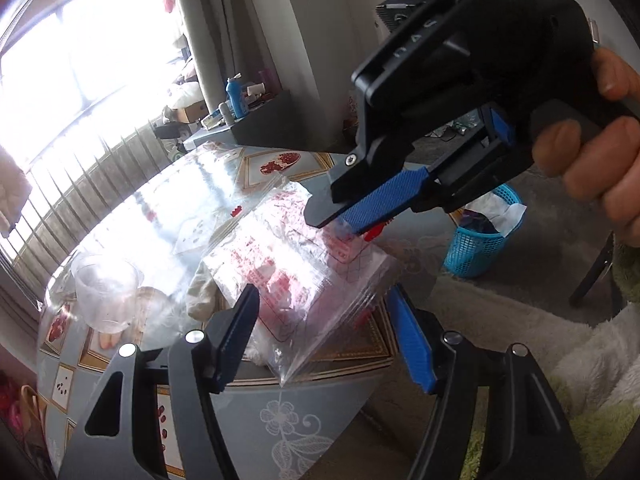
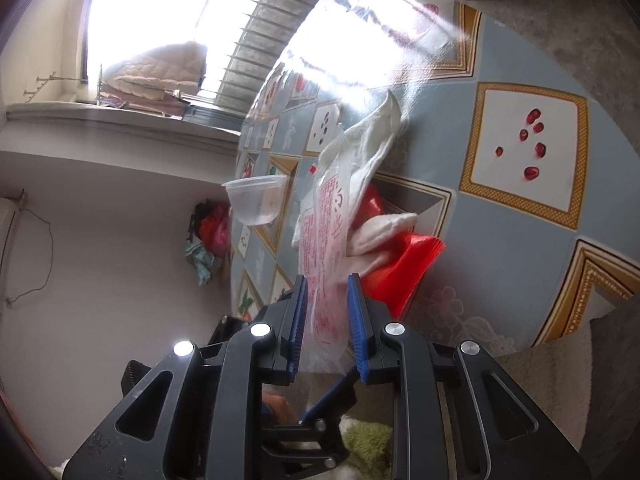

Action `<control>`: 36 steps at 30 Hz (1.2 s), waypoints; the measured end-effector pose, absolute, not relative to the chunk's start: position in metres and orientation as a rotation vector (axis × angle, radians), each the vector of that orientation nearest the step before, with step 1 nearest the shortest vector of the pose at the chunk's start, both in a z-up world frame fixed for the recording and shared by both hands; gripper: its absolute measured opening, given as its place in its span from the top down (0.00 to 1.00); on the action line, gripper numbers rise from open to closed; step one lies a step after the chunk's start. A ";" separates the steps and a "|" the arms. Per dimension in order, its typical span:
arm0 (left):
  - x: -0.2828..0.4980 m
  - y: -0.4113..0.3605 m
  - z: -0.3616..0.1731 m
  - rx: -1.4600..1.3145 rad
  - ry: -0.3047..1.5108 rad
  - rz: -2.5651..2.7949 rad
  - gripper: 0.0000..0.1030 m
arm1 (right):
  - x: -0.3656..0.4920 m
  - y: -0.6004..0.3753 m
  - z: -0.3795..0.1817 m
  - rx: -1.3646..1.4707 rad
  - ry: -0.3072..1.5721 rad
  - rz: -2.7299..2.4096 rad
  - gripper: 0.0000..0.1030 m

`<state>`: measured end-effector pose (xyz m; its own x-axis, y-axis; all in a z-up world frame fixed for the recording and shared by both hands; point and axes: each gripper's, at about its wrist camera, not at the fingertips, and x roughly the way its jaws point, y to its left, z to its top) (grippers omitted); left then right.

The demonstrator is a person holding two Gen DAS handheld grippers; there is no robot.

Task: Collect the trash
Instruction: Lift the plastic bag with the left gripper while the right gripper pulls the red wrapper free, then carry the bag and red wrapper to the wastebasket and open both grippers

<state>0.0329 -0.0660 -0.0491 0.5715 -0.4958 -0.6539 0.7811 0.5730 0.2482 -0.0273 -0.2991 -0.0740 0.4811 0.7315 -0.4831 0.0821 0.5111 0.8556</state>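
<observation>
A clear plastic bag with red print (image 1: 296,276) lies at the near edge of the table (image 1: 304,420). My left gripper (image 1: 324,320) is open around the bag's near corner, fingers on either side. My right gripper (image 1: 340,216) comes in from the upper right with its blue pads around the bag's far edge. In the right wrist view the bag (image 2: 328,240) runs between the right gripper's (image 2: 326,320) narrowly parted pads; I cannot tell whether they grip it. Under the bag lie white crumpled tissue (image 2: 376,148) and a red wrapper (image 2: 404,264).
A clear plastic cup (image 1: 106,286) stands on the table to the left, also shown in the right wrist view (image 2: 258,200). A blue mesh trash basket (image 1: 480,236) with paper in it stands on the floor to the right. A fluffy rug (image 1: 560,340) lies beside the table.
</observation>
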 end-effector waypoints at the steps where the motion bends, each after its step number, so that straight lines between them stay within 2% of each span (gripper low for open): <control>1: 0.037 -0.064 -0.048 0.537 0.574 -0.790 0.50 | -0.028 -0.302 -0.072 0.969 0.999 0.480 0.79; 5: 0.063 -0.049 -0.038 0.359 0.653 -0.768 0.68 | -0.035 -0.324 -0.064 0.971 0.931 0.423 0.79; 14: 0.108 -0.017 -0.033 0.037 0.811 -0.797 0.77 | -0.043 -0.338 -0.090 1.056 0.959 0.362 0.75; 22: 0.111 -0.011 -0.031 -0.020 0.820 -0.789 0.78 | -0.054 -0.356 -0.098 1.123 0.953 0.266 0.70; 28: 0.107 -0.007 -0.033 -0.036 0.832 -0.783 0.79 | -0.044 -0.322 -0.097 1.090 1.016 0.368 0.69; 30: 0.109 -0.008 -0.033 -0.032 0.833 -0.776 0.79 | -0.041 -0.313 -0.096 1.057 1.020 0.366 0.81; 31: 0.109 -0.008 -0.034 -0.029 0.834 -0.771 0.79 | -0.041 -0.312 -0.094 1.041 1.016 0.367 0.93; 36: 0.111 -0.007 -0.036 -0.047 0.843 -0.765 0.80 | -0.043 -0.315 -0.061 0.847 0.932 0.254 0.98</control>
